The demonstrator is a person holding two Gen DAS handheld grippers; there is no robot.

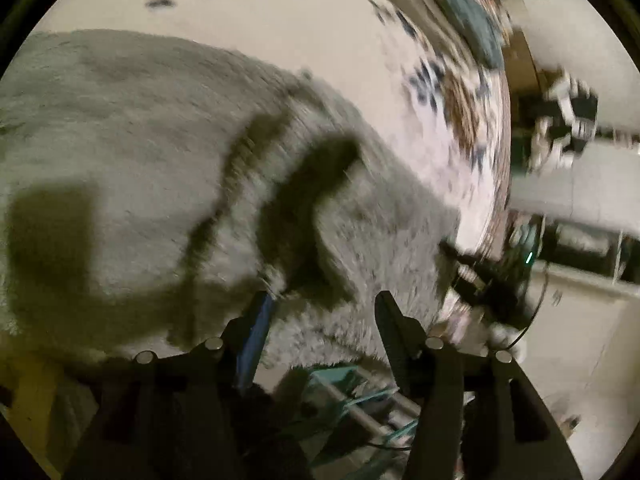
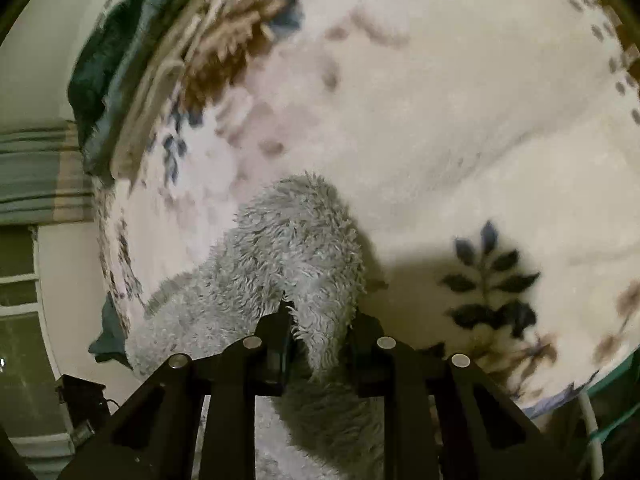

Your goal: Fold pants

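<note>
A home bedroom: a cream plush blanket with blue and brown leaf prints [image 2: 460, 128] covers a bed, white walls beyond.

The pants [image 2: 280, 248], pale grey and shaggy, lie spread and rumpled on the floral bed cover [image 2: 460, 128], one fluffy end curling from six toward twelve o'clock.

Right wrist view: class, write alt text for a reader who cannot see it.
The right gripper is closed on a fold of fluffy grey pants, which lie on a white bedspread with blue leaf motifs. A dark green cloth sits at the far left edge.
</note>
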